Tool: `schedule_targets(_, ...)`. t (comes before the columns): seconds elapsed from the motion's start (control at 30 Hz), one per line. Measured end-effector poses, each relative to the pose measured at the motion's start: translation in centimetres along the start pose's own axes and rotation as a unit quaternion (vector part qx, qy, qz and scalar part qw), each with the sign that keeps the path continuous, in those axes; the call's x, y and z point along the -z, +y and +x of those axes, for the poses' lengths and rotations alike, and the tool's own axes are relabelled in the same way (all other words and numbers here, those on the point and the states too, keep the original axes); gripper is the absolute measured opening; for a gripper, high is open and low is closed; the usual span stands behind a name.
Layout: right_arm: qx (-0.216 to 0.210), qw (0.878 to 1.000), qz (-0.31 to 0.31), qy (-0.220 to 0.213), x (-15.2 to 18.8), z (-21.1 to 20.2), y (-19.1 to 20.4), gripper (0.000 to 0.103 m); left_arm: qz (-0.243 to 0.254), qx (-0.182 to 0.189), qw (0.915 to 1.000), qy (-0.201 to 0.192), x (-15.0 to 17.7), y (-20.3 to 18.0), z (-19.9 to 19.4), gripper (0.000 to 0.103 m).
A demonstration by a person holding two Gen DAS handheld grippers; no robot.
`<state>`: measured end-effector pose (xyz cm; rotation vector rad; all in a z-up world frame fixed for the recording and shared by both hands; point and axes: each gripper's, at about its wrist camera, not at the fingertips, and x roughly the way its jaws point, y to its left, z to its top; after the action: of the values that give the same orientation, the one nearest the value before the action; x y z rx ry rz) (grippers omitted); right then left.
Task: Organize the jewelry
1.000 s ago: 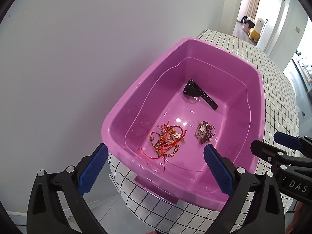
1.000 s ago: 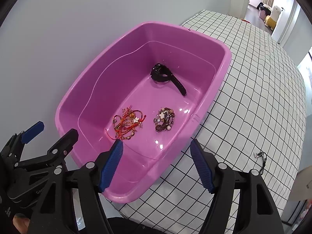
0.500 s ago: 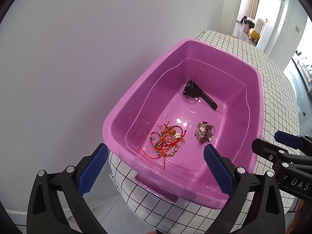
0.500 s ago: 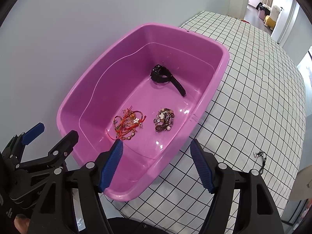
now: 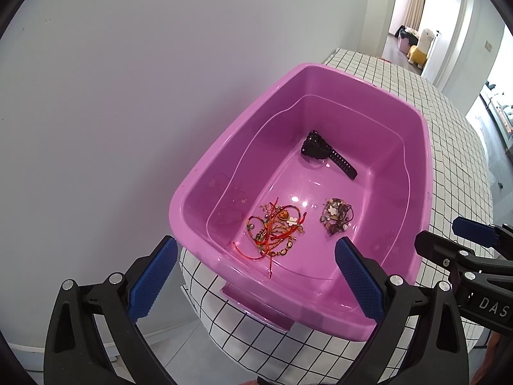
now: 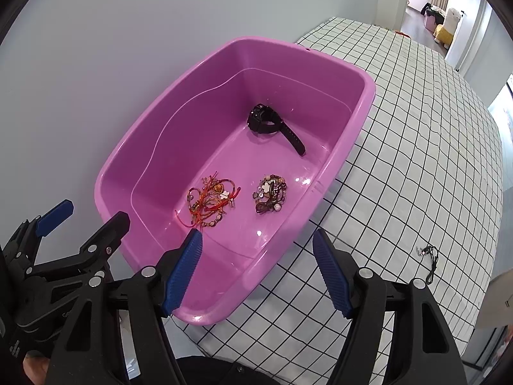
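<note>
basin: pink plastic basin (image 5: 420,173) was set on checked tablecloth (image 6: 416,147), against grey wall (image 5: 112,96).
watch: black wristwatch (image 6: 272,123) was laid at far end of basin floor.
red tangle: red-and-gold cord bracelets (image 5: 275,227) were heaped near the front.
beaded tangle: brownish beaded bracelets (image 6: 271,192) were heaped just beside them, apart.
stray piece: small dark chain (image 6: 428,256) was left on the cloth outside the basin.
left gripper (image 5: 256,276): held above basin front, fingers spread, nothing pinched.
right gripper (image 6: 261,268): held over basin's near corner, fingers spread, nothing pinched.
</note>
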<state>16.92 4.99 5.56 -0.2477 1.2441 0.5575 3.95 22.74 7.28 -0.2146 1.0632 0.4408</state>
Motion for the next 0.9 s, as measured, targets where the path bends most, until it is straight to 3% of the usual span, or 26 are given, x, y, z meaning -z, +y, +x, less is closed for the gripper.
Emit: schedule_targets(0.9,0.002,1.0,-0.001,0.0,0.01,-0.11,-0.21,0.068,0.002,-0.003,1.0,0.001,0.0,-0.03,0.03,0.097)
